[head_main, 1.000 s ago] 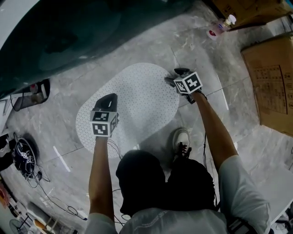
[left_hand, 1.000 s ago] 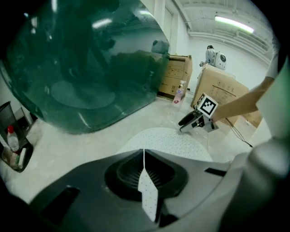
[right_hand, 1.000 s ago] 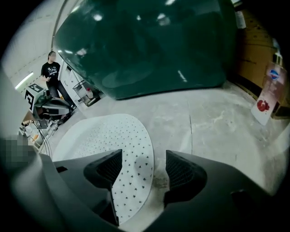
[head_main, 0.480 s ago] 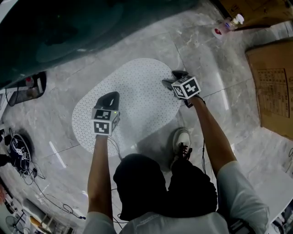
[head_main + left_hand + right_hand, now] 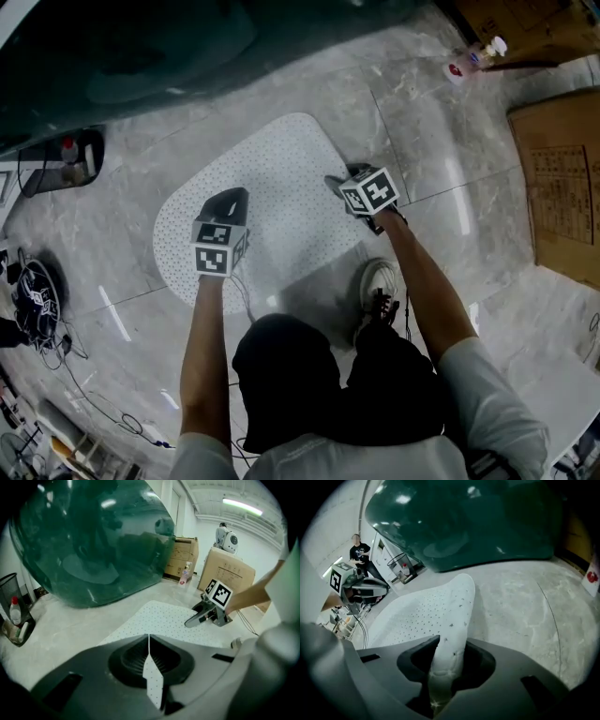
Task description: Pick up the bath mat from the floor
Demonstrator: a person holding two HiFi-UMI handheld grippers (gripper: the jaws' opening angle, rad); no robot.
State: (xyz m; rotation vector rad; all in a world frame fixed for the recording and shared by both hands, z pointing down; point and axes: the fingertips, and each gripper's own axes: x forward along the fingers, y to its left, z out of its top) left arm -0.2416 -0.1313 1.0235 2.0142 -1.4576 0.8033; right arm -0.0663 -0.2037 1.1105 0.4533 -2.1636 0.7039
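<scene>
A white, dotted oval bath mat (image 5: 277, 192) lies on the grey marble floor. My left gripper (image 5: 230, 195) is at the mat's near-left part, shut on a thin pinched-up fold of it (image 5: 152, 679). Over at the mat's right edge, my right gripper (image 5: 334, 181) has its jaws closing on a bunched fold of the mat (image 5: 447, 641), which fills the gap between them. That edge rises off the floor toward the jaws. Each gripper appears in the other's view: the right gripper (image 5: 207, 616) and the left gripper (image 5: 358, 588).
A big dark green tub (image 5: 141, 56) borders the mat at the top. Cardboard boxes (image 5: 562, 178) and a bottle (image 5: 473, 58) are at the right. At the left are a black wire basket (image 5: 61, 161) and cables (image 5: 37, 300). The person's shoe (image 5: 375, 281) is just below the mat.
The right gripper slid left onto the mat's right edge and its jaws came together on it; that edge now stands lifted and straightened. The left gripper has kept its hold.
</scene>
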